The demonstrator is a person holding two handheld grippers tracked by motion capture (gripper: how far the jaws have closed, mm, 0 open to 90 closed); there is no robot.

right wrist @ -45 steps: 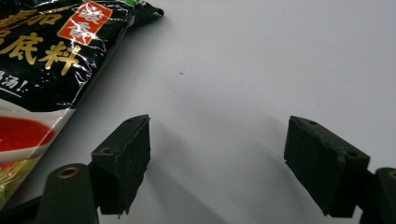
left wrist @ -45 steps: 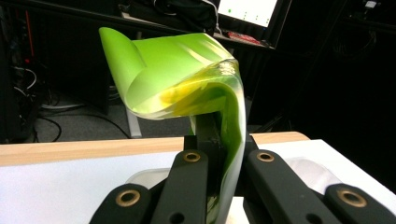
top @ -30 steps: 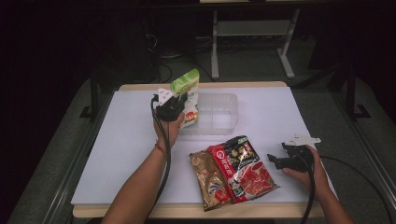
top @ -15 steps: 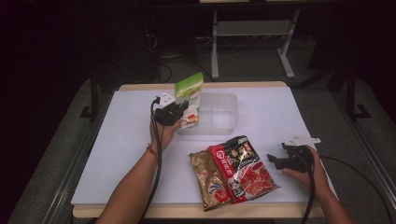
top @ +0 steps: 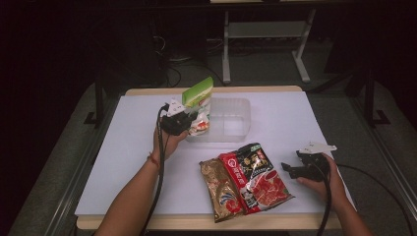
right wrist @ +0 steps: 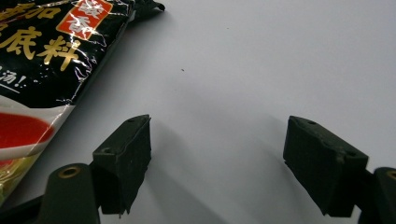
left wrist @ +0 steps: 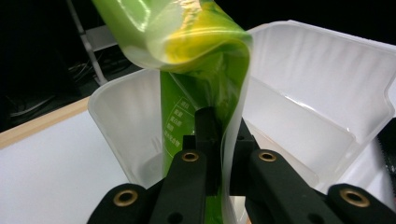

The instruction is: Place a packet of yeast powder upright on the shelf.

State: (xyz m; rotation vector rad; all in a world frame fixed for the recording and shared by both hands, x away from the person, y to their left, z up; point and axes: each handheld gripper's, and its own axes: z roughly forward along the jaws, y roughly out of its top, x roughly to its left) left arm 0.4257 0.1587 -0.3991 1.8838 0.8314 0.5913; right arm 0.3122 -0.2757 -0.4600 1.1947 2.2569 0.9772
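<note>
We hold the green pouch (left wrist: 196, 70) in our left hand-held gripper (top: 183, 119), its jaws pinched tight on the pouch's lower part, so the packet stands nearly upright with its long axis running up from the jaws and its top leaning over toward the clear plastic bin (top: 231, 120). In the left gripper view the bin's (left wrist: 327, 93) open mouth lies directly ahead of and below the pouch, its near wall just past the jaws; in the high view the pouch (top: 197, 93) hangs at the bin's left end, above the rim. That is the relation the coming move turns on, as we judge it: the pouch has to go forward and down into the bin, long axis tipped to lie along it. Our right hand-held gripper (top: 295, 169) rests low over the white counter (top: 128, 162) with its jaws wide apart and nothing between them, just beside the black-and-red packet (top: 258, 177), which overlaps the brown packet (top: 221, 189). The left hand is much the nearer to the bin.
</note>
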